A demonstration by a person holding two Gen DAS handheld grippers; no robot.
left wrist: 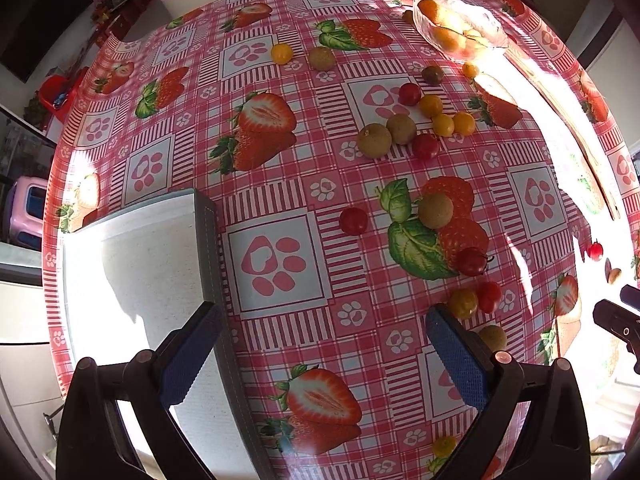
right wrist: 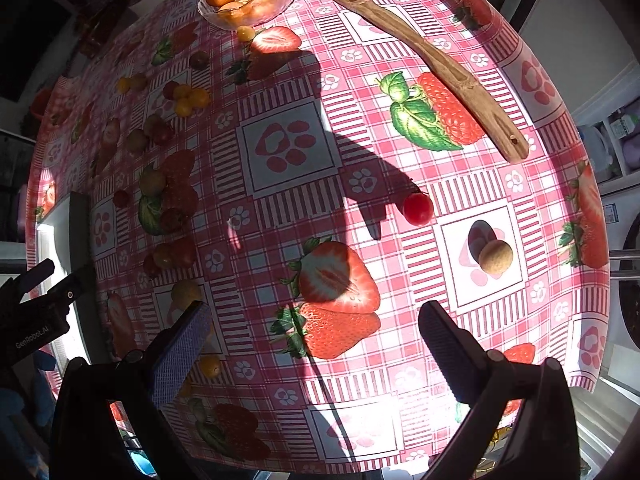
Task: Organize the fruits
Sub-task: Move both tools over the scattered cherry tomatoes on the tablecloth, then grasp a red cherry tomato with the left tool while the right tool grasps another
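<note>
Small round fruits lie scattered over the counter (left wrist: pixel 280 200), which wears a glossy red-and-white checked cloth printed with strawberries. Red cherry tomatoes (left wrist: pixel 353 221), yellow cherry tomatoes (left wrist: pixel 431 105) and tan, rough-skinned round fruits (left wrist: pixel 374 140) sit loose in clusters, well apart from the clear glass bowl (left wrist: pixel 496 36) at the far side, which already holds orange-yellow fruit. A white rectangular tray with a grey rim (left wrist: pixel 206 240) lies by the left gripper (left wrist: pixel 320 344). A long wooden spatula (right wrist: pixel 440 68) rests near the bowl.

Both the left gripper and the right gripper (right wrist: pixel 316 344) hover with fingers spread wide, grasping nothing. Nearest the right one are a lone red tomato (right wrist: pixel 418 209) and a tan fruit (right wrist: pixel 496 256).

These fruits look light, smooth and prone to roll on the slick cloth. The tomatoes probably bruise or burst under pressure, so a gentle pinch across the widest middle seems wisest.
</note>
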